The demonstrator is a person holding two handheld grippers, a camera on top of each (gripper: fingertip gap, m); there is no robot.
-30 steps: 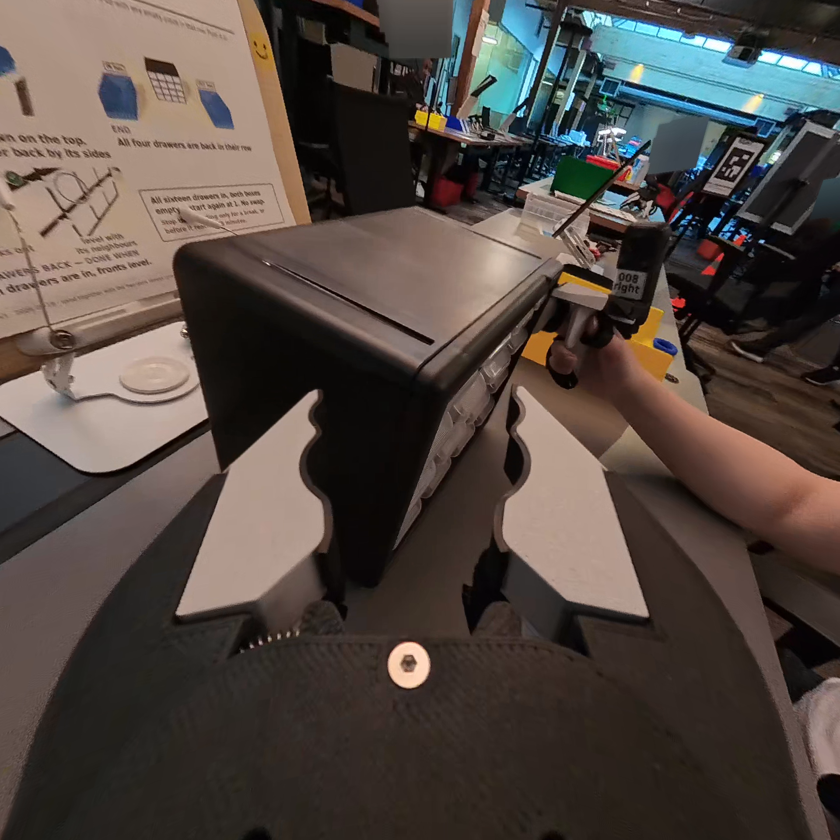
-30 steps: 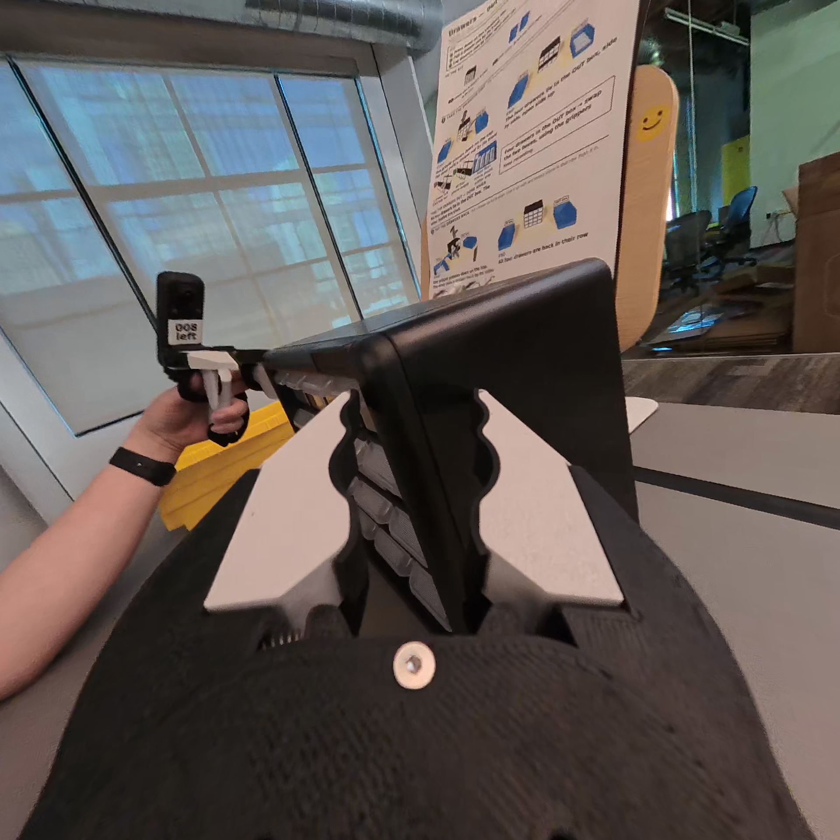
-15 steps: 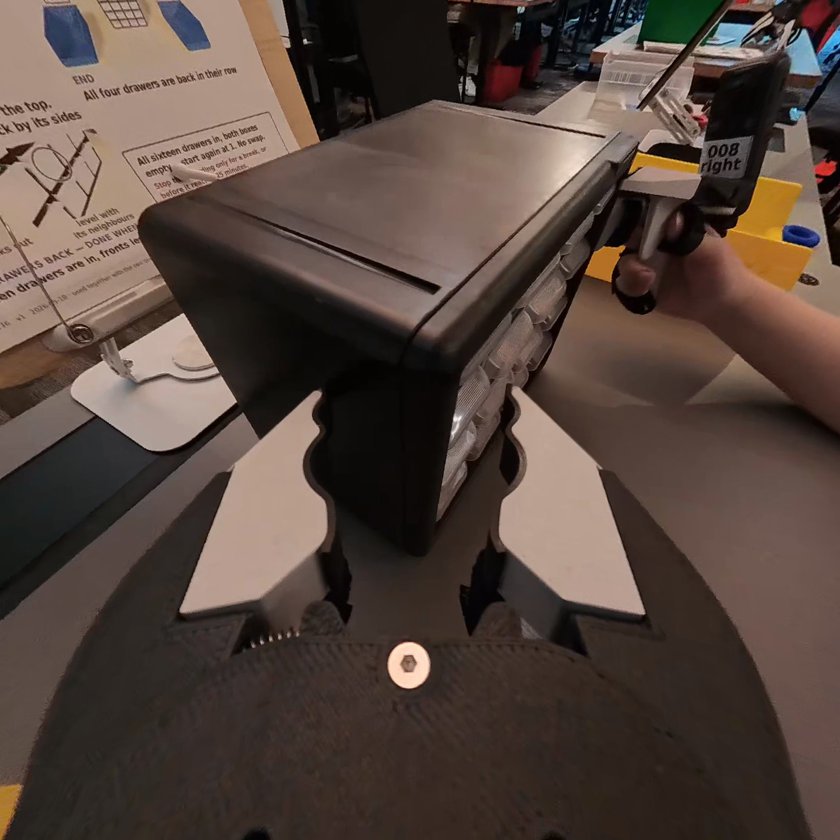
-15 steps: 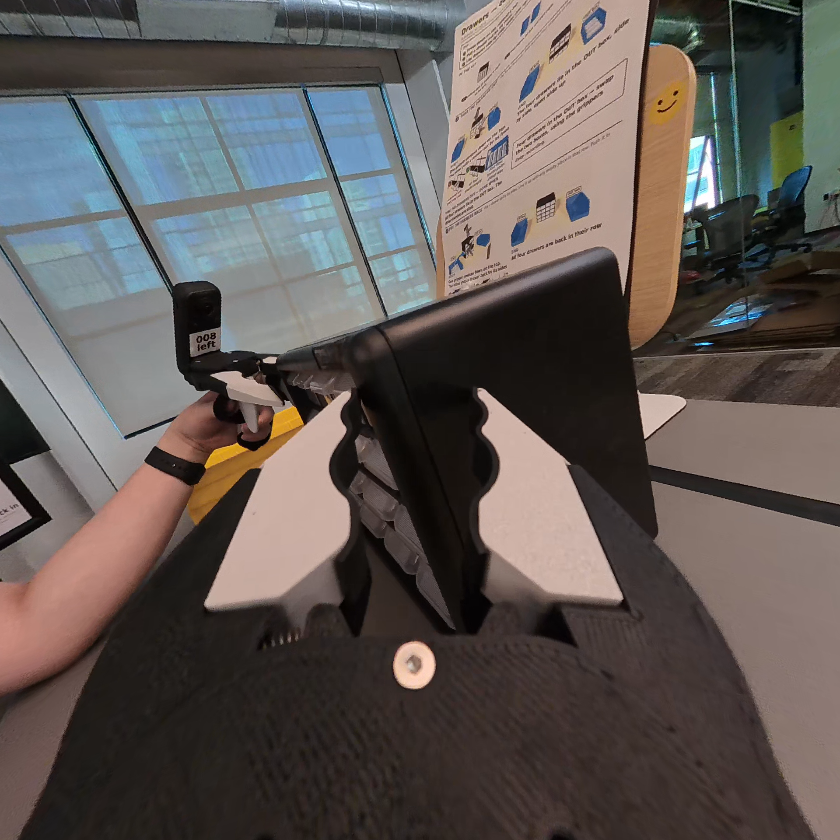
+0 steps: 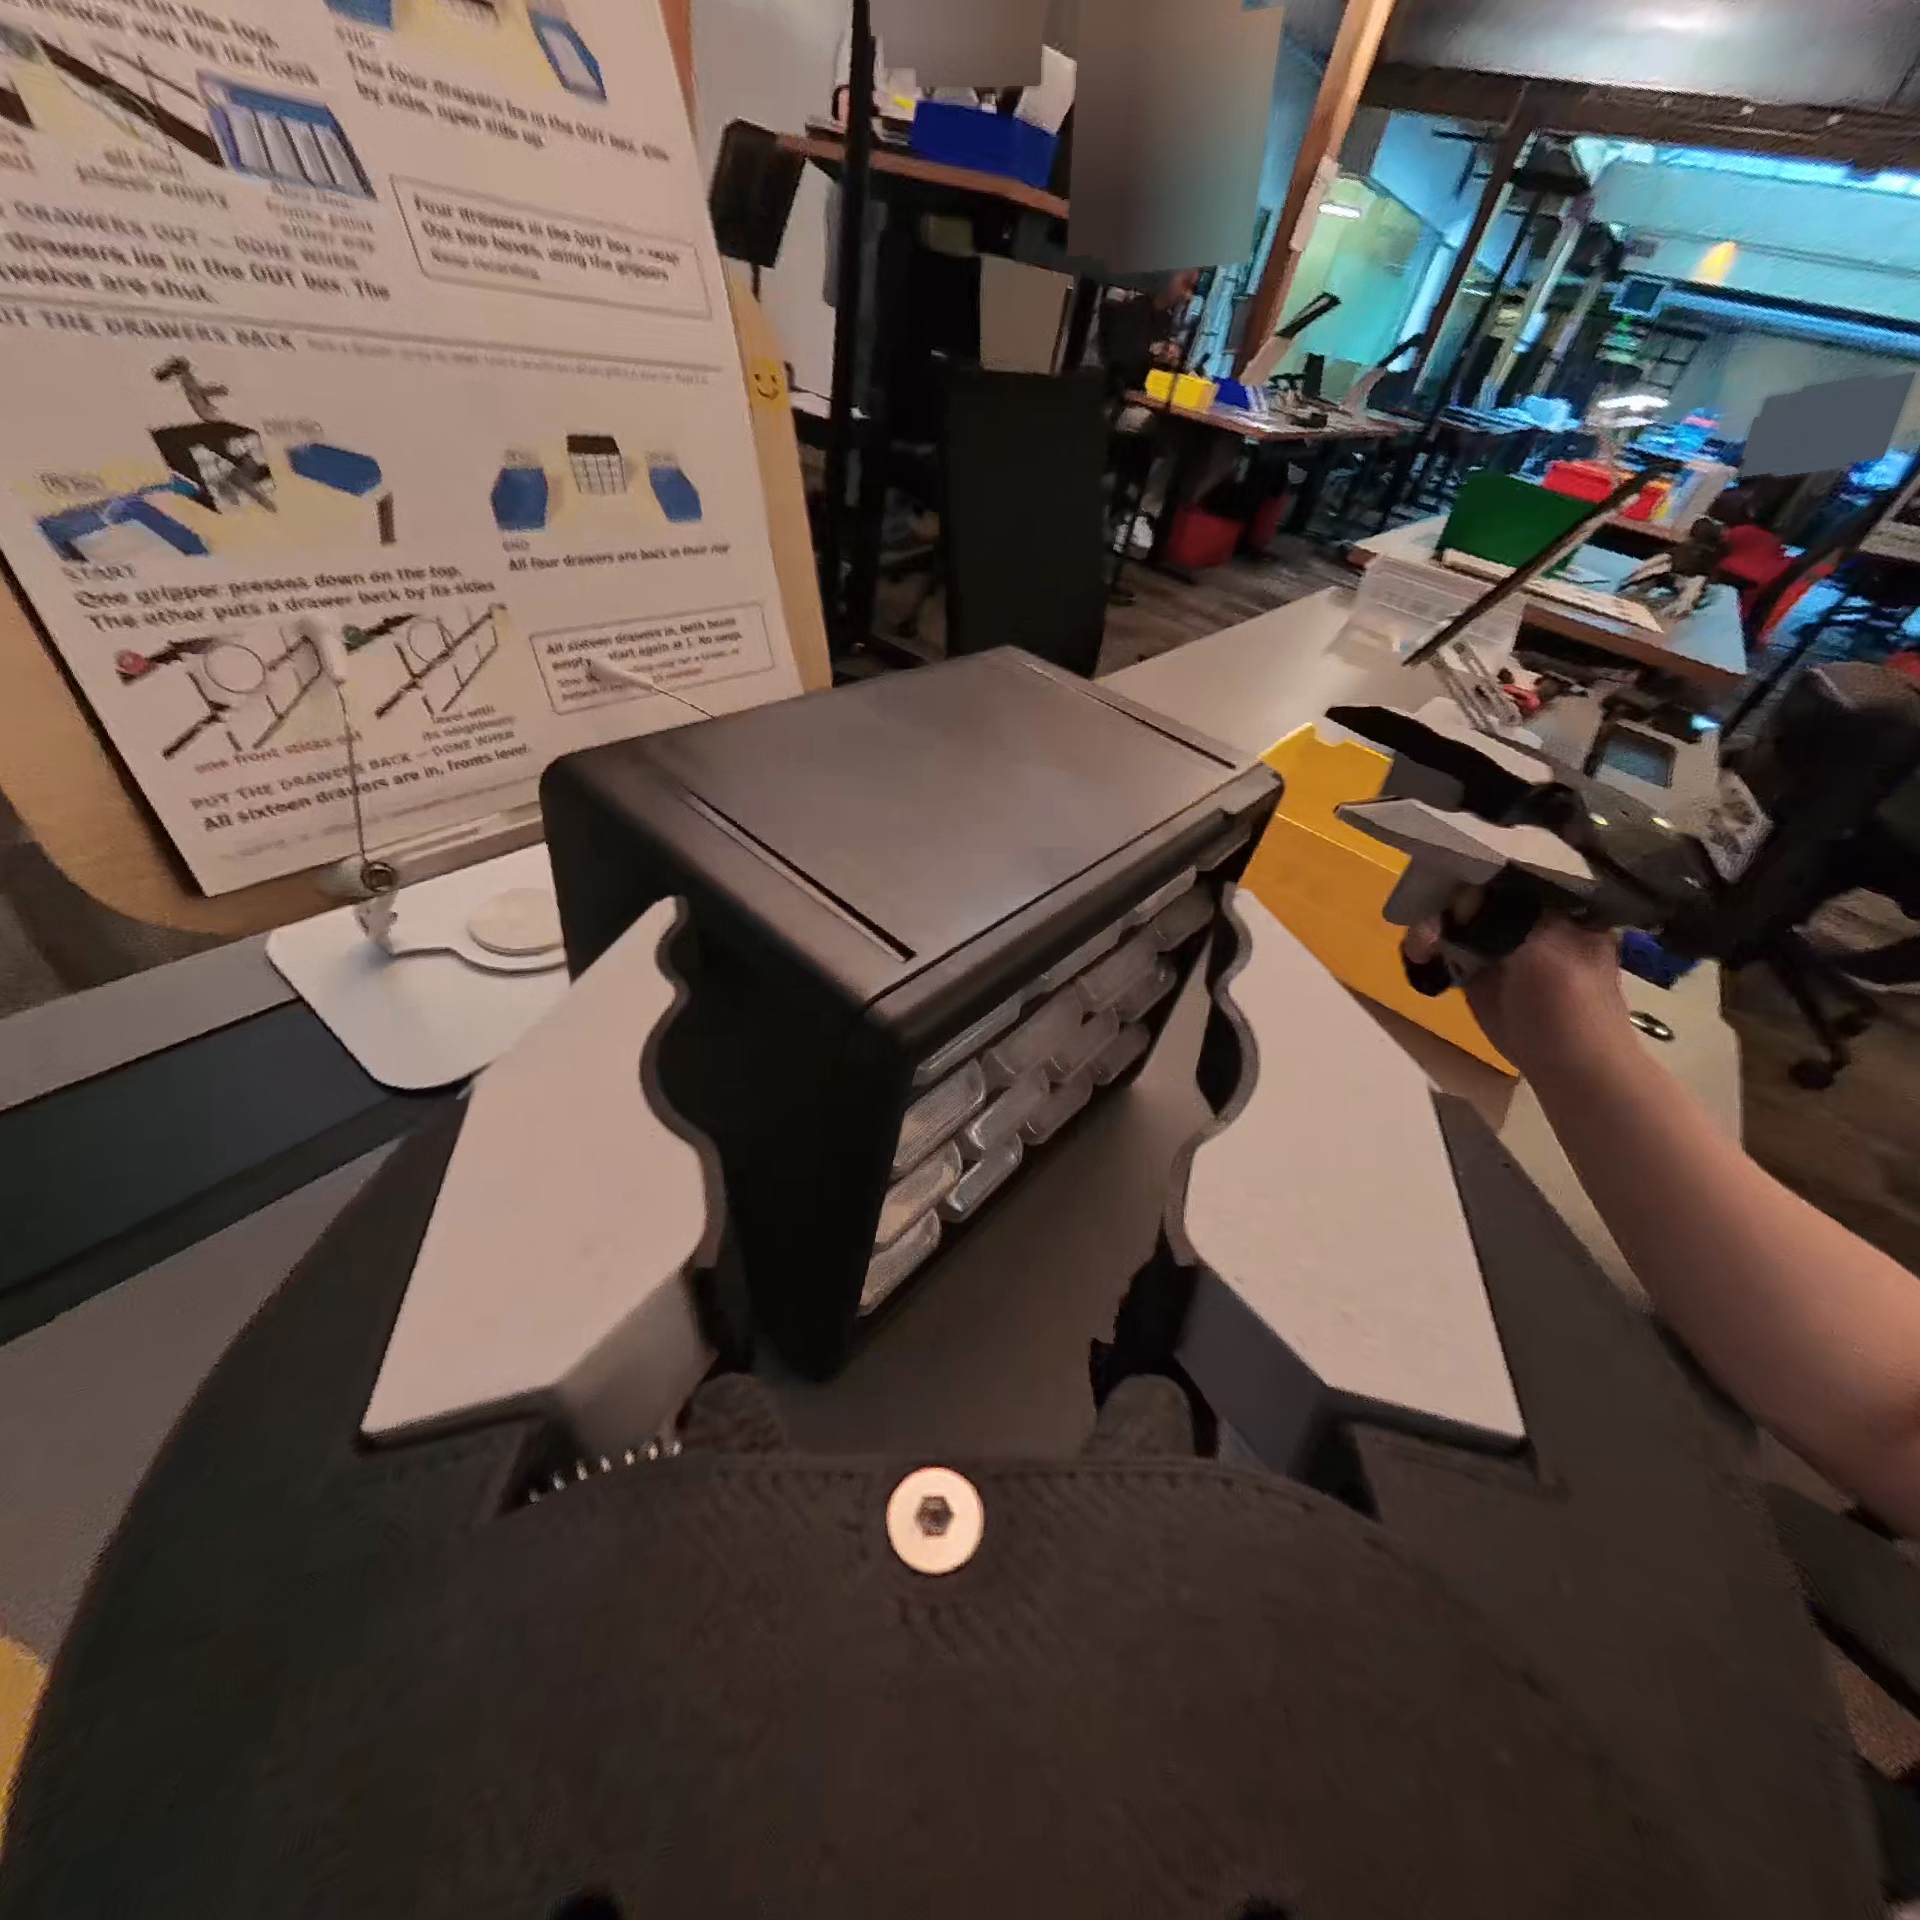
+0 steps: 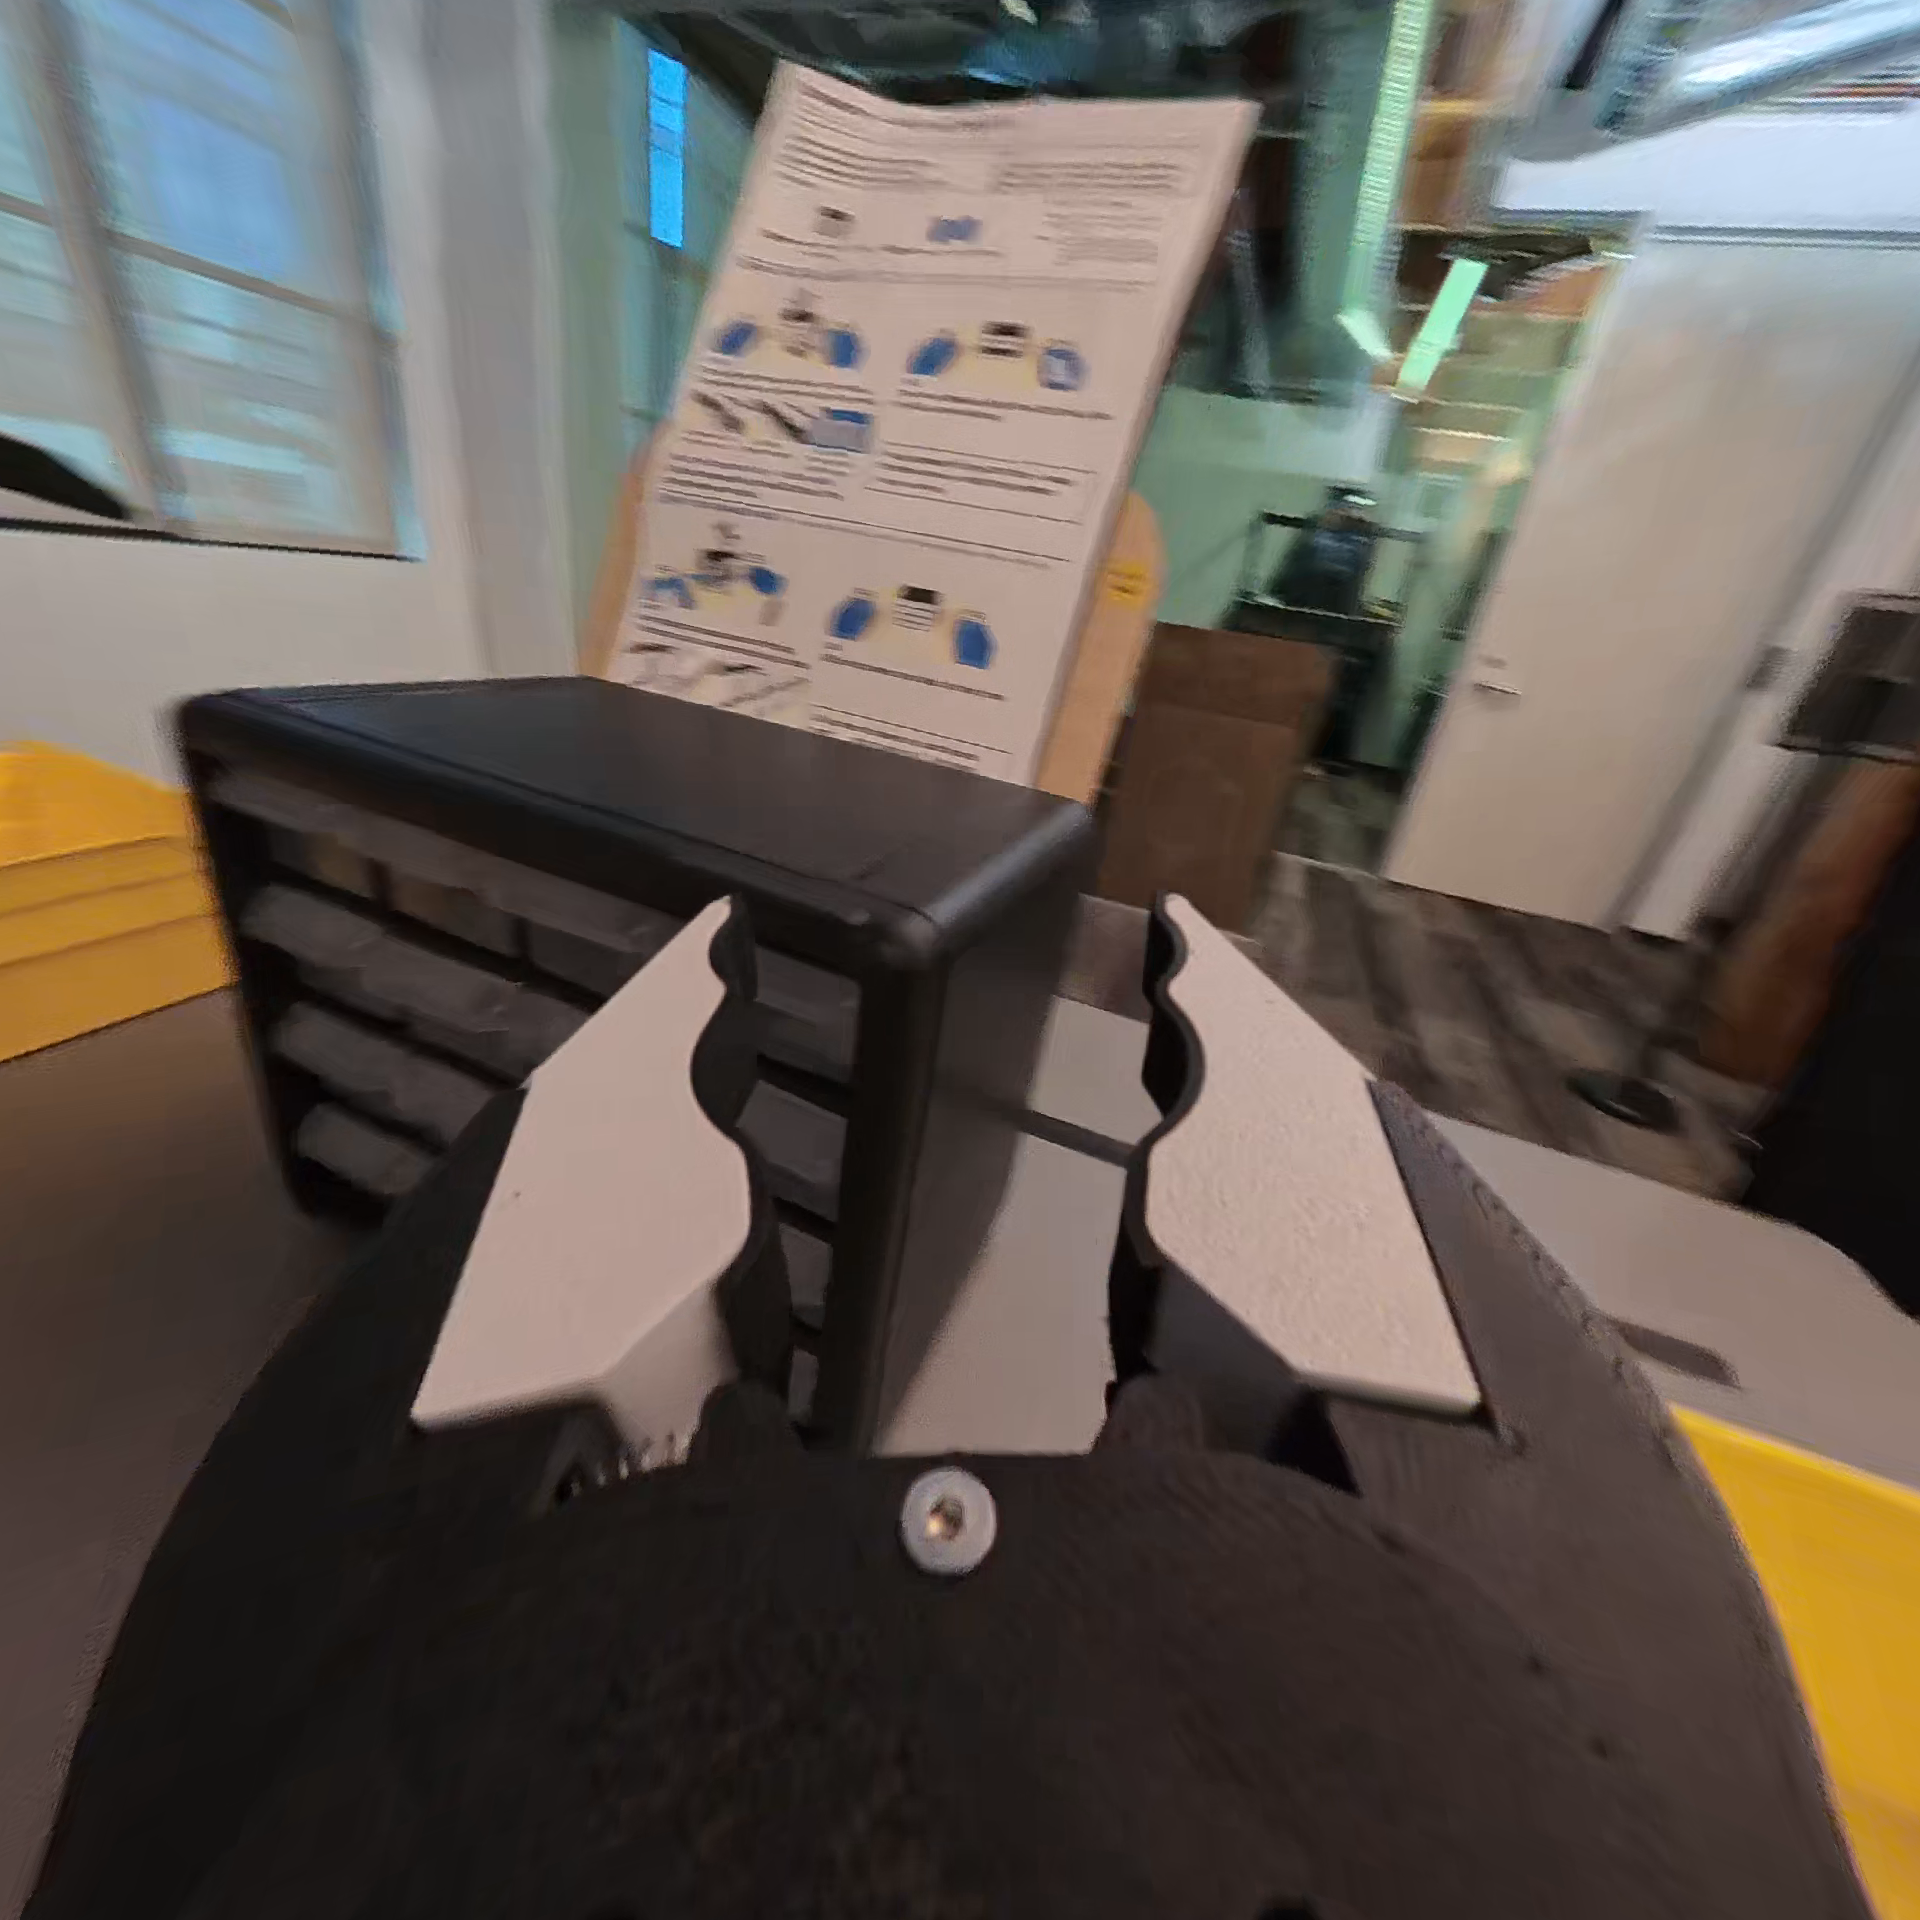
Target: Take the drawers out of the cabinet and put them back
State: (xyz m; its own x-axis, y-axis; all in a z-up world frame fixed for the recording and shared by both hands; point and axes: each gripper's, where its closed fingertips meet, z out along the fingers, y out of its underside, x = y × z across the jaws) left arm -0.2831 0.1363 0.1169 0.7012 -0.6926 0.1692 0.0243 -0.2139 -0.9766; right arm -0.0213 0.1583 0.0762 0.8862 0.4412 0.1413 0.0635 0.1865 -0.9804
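The black drawer cabinet (image 5: 935, 810) stands upright on the grey table, its clear drawers (image 5: 1039, 1049) all in and facing right. My left gripper (image 5: 945, 925) is open and empty, and the cabinet's near left corner shows between its fingers without being gripped. My right gripper (image 6: 945, 914) is open and empty just off the cabinet's (image 6: 623, 769) right front corner; this view is blurred. The drawers (image 6: 416, 977) show as grey rows. In the left wrist view the right gripper (image 5: 1455, 831) is held by a hand, clear of the cabinet's far end.
A yellow bin (image 5: 1340, 914) sits past the cabinet's far end, also low right in the right wrist view (image 6: 1829, 1579). Another yellow bin (image 6: 83, 894) sits at the other end. An instruction poster (image 5: 364, 416) on a white base (image 5: 416, 997) stands behind.
Both grippers were closed in on the cabinet's front corners, which looked tilted. Now both have opened wider and drawn back, the right one swinging away, and the cabinet stands level.
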